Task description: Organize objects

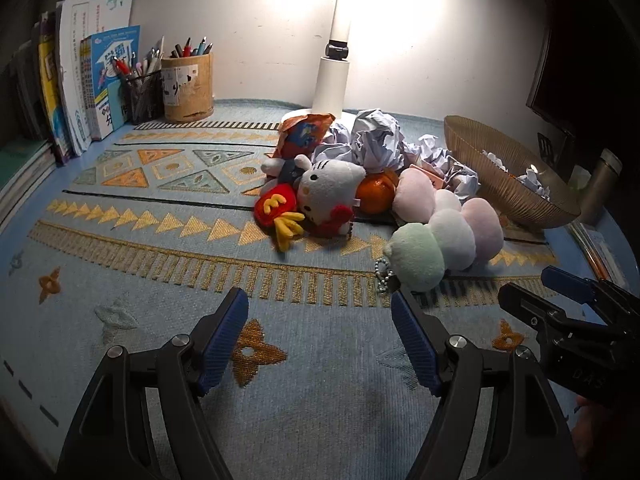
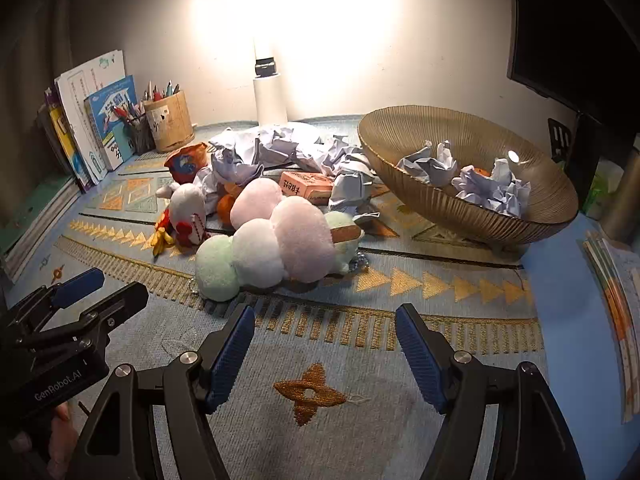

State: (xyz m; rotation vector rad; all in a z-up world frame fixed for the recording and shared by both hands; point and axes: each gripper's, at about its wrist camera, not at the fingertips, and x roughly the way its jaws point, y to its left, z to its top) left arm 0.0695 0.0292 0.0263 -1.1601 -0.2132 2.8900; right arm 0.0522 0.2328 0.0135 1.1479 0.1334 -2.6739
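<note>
A heap of objects lies mid-mat: a white cat plush (image 1: 326, 190), a red fries plush (image 1: 280, 210), an orange (image 1: 374, 194), a pastel dango plush (image 1: 440, 240) (image 2: 264, 252), a snack bag (image 1: 304, 136), an orange box (image 2: 306, 187) and crumpled papers (image 1: 376, 142) (image 2: 272, 146). A ribbed gold bowl (image 2: 404, 136) (image 1: 516, 196) at right holds crumpled papers (image 2: 492, 192). My left gripper (image 1: 320, 312) is open and empty, near the dango plush. My right gripper (image 2: 326, 320) is open and empty, in front of the heap; it also shows in the left wrist view (image 1: 524, 284).
A patterned blue mat (image 1: 160, 248) covers the desk. Books (image 1: 76, 80) and two pen holders (image 1: 188, 84) stand at the back left. A white lamp (image 1: 332, 76) stands at the back wall. A dark monitor (image 2: 568, 32) and a metal flask (image 1: 600, 188) are at right.
</note>
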